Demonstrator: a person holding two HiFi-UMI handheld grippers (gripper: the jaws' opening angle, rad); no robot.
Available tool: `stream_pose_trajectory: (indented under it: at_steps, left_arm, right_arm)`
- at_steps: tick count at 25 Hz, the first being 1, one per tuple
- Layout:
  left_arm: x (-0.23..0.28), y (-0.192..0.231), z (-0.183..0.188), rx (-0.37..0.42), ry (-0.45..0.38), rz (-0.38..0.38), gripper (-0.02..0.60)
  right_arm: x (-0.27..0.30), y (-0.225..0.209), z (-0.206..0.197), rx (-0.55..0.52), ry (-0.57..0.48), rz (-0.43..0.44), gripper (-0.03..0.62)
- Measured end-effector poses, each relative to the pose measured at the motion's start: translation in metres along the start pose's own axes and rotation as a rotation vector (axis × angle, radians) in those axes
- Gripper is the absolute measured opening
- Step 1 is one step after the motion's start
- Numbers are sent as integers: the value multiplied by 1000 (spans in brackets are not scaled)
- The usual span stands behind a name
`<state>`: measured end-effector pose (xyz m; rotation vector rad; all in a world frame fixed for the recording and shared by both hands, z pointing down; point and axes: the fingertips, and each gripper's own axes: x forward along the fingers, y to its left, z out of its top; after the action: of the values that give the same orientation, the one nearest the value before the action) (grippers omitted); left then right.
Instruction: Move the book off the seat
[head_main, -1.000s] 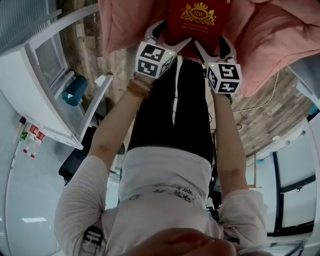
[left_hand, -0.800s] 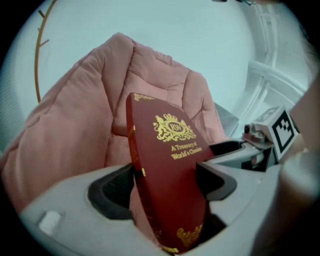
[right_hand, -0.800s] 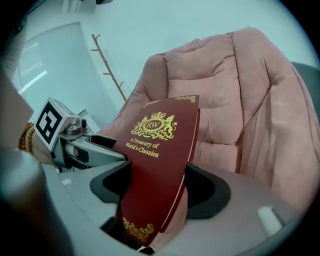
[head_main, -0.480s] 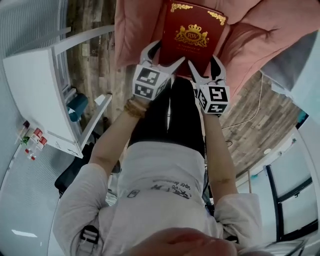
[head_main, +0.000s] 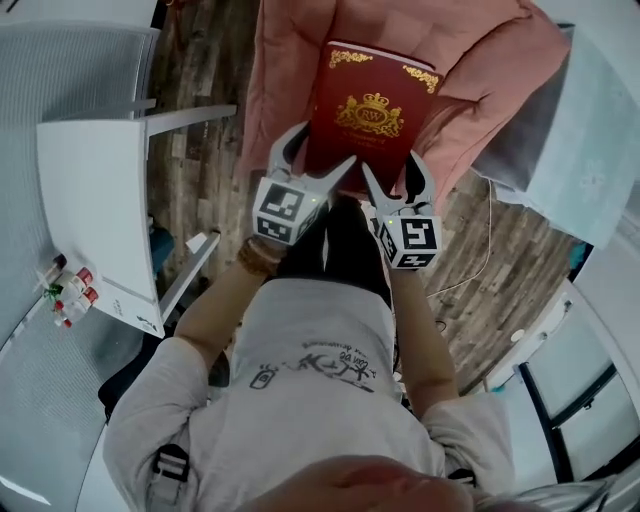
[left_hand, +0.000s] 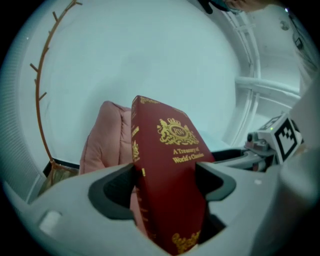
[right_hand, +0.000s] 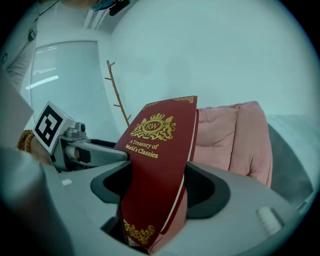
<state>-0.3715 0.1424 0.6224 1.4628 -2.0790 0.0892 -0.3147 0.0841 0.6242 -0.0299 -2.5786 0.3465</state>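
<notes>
A dark red hardback book with gold print hangs above the pink cushioned seat, held up between both grippers. My left gripper grips its near left corner, jaws shut on cover and spine. My right gripper clamps the near right corner; its jaws have just been closing a little, with the book between them. In both gripper views the book stands upright, clear of the pink seat behind it.
A white table with small bottles at its corner stands to the left. A pale grey unit is at the right. Wooden floor with a cable lies below. A thin coat rack stands by the wall.
Both grippers have risen with the book, lifting it off the pink seat. More of its cover now shows in the head view, and the seat looks smaller and farther below.
</notes>
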Motion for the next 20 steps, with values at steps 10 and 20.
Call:
stream_pose_trajectory:
  at_steps: [10,20]
  left_arm:
    - [-82,-49,108,62,-154,23,371]
    - [-156,-96,179,121,-261,-5,368]
  right_arm:
    - [-83,40,112,-83,-149,-15,316]
    - [-166,83,191,-140,-293,-53,314]
